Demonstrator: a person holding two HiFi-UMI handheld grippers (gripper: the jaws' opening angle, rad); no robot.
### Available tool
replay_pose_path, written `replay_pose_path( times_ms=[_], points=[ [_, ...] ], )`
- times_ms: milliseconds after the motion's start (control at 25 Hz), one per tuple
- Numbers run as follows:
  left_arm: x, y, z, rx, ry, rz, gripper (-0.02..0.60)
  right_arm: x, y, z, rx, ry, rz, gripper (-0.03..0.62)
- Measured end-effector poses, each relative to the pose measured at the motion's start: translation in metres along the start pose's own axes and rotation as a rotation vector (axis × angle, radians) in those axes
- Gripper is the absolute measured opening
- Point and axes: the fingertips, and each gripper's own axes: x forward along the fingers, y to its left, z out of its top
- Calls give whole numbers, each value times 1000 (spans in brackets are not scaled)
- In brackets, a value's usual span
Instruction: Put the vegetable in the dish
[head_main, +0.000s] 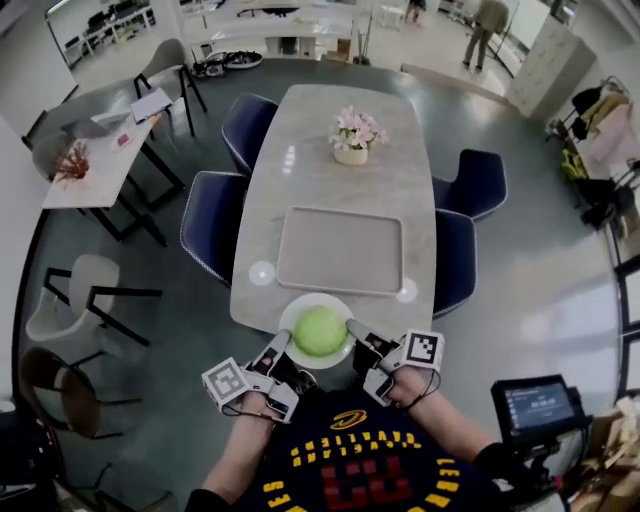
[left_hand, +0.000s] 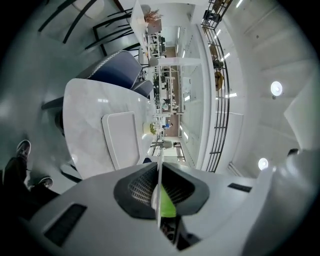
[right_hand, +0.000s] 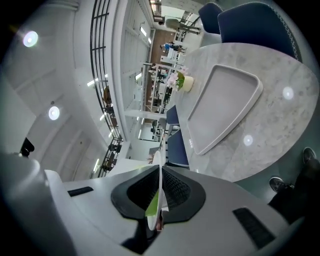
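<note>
A round green vegetable (head_main: 320, 331) lies in a white dish (head_main: 316, 299) at the near edge of the marble table (head_main: 330, 180); part of the dish hangs past that edge. My left gripper (head_main: 283, 340) is shut on the dish's left rim. My right gripper (head_main: 353, 327) is shut on its right rim. In the left gripper view the dish rim (left_hand: 160, 172) runs edge-on between the jaws of the left gripper (left_hand: 160, 192), with the green vegetable (left_hand: 167, 206) behind it. In the right gripper view the right gripper (right_hand: 160, 192) pinches the rim (right_hand: 160, 172) the same way, beside the vegetable (right_hand: 154, 205).
A grey rectangular tray (head_main: 340, 250) lies on the table just beyond the dish. Farther back stands a pot of pink flowers (head_main: 352, 135). Dark blue chairs (head_main: 212, 232) flank both sides of the table. A small screen (head_main: 540, 405) is at my lower right.
</note>
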Motion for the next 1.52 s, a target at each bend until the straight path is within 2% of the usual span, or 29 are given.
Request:
replay_pose_path(
  times_ms=[240,440,640,1120,1520],
  points=[
    [10,12,2,-42,65,-7,18,-4,-5,3,-10,-52,-60,20],
    [19,7,5,-44,79,-5,18,-4,-6,10,-1,-67,-60,20],
    [30,4,28,-22,65,1,18,23,-4,22,12,-55,-24,20],
    [117,-11,56,15,55,23,18,55,-9,109,16,-51,24,20],
    [176,-12,47,19,83,41,18,50,-29,164,41,-68,36,20]
  ],
)
